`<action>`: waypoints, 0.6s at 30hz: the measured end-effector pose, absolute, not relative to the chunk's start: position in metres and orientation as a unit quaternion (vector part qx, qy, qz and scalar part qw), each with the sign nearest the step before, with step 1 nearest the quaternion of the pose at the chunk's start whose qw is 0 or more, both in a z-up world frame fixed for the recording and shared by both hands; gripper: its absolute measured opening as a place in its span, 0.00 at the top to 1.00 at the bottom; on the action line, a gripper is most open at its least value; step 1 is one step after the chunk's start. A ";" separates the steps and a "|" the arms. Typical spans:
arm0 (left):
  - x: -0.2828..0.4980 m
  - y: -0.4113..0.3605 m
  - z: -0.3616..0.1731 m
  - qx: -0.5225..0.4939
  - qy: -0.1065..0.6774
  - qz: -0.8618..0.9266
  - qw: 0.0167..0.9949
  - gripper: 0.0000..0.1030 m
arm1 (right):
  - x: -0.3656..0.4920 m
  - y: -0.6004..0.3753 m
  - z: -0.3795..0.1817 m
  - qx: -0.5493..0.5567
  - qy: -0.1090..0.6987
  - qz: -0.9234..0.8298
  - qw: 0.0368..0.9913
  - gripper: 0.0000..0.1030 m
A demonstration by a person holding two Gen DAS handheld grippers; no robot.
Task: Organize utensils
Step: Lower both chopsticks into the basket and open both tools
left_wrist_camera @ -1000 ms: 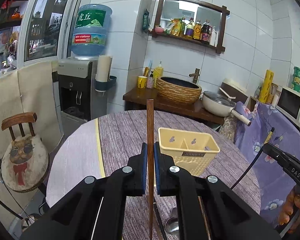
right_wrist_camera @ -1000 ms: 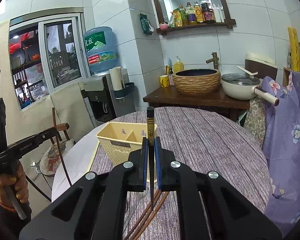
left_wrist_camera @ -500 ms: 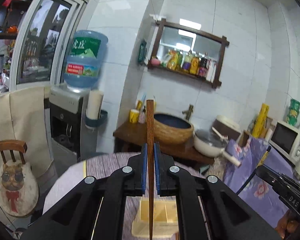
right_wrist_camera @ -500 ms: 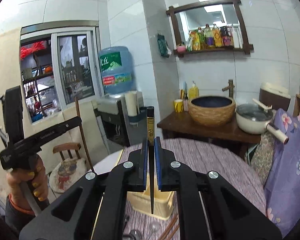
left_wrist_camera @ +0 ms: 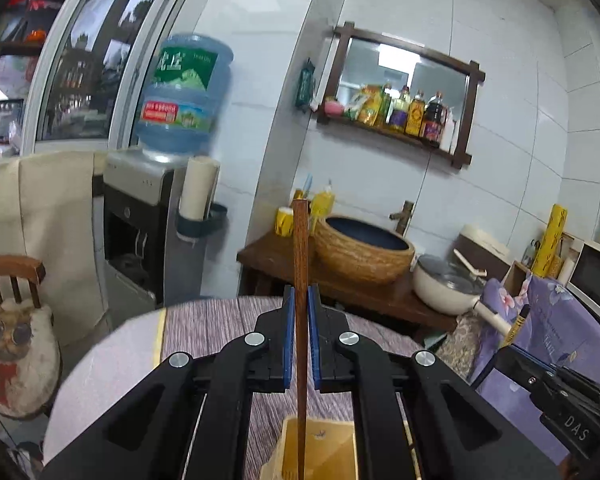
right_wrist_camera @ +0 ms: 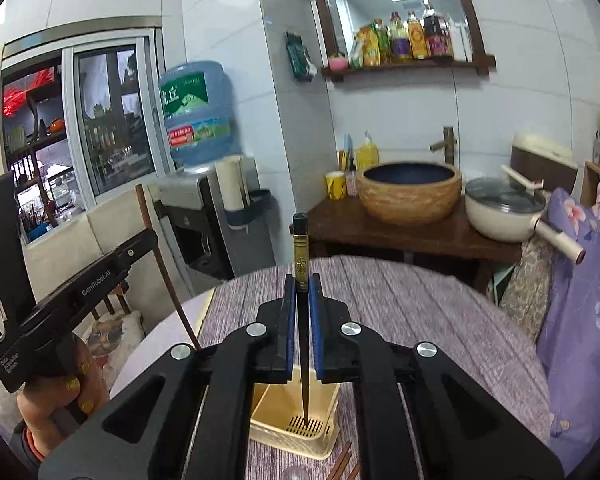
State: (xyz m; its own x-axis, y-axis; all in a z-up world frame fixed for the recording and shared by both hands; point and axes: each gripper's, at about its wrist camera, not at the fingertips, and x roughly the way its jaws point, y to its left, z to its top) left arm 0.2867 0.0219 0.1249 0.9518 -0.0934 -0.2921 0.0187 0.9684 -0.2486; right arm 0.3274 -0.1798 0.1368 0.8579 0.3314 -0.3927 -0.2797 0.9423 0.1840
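My left gripper (left_wrist_camera: pixel 301 300) is shut on a brown wooden chopstick (left_wrist_camera: pixel 300 264) held upright, its lower end over the yellow utensil basket (left_wrist_camera: pixel 324 452). My right gripper (right_wrist_camera: pixel 301 288) is shut on a black chopstick with a gold band (right_wrist_camera: pixel 301 256), also upright, its tip down inside the basket (right_wrist_camera: pixel 292 420) near the slotted floor. The left gripper body (right_wrist_camera: pixel 72 284) and its brown chopstick (right_wrist_camera: pixel 160 264) show at the left of the right wrist view. The right gripper body (left_wrist_camera: pixel 556 392) shows at the right of the left wrist view.
The basket stands on a round table with a purple striped cloth (right_wrist_camera: pixel 420 312). More chopsticks (right_wrist_camera: pixel 342 466) and a spoon bowl (right_wrist_camera: pixel 296 472) lie on the table in front of the basket. A wooden counter with a woven basin (right_wrist_camera: pixel 410 192) and a pot (right_wrist_camera: pixel 504 212) stands behind.
Both grippers rose and moved over the basket, which dropped to the bottom of both views. Both chopsticks now point down into it; the black one's tip is inside.
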 end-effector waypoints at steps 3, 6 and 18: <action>0.289 0.018 0.104 -0.118 0.178 -0.032 0.976 0.93 | 0.331 -0.179 0.118 0.063 0.231 0.160 0.957 0.92; 0.292 0.016 0.089 -0.115 0.199 -0.033 0.973 0.93 | 0.335 -0.180 0.104 0.070 0.244 0.158 0.954 0.92; 0.297 0.009 0.067 -0.097 0.230 -0.025 0.968 0.93 | 0.340 -0.186 0.099 0.074 0.228 0.141 0.961 0.92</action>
State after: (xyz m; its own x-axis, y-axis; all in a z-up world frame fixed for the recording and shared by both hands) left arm 0.2972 0.0094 0.0670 0.8932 -0.0926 -0.4400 0.0032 0.9798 -0.1998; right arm 0.3399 -0.1857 0.0990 0.8566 0.3046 -0.4165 -0.2375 0.9493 0.2059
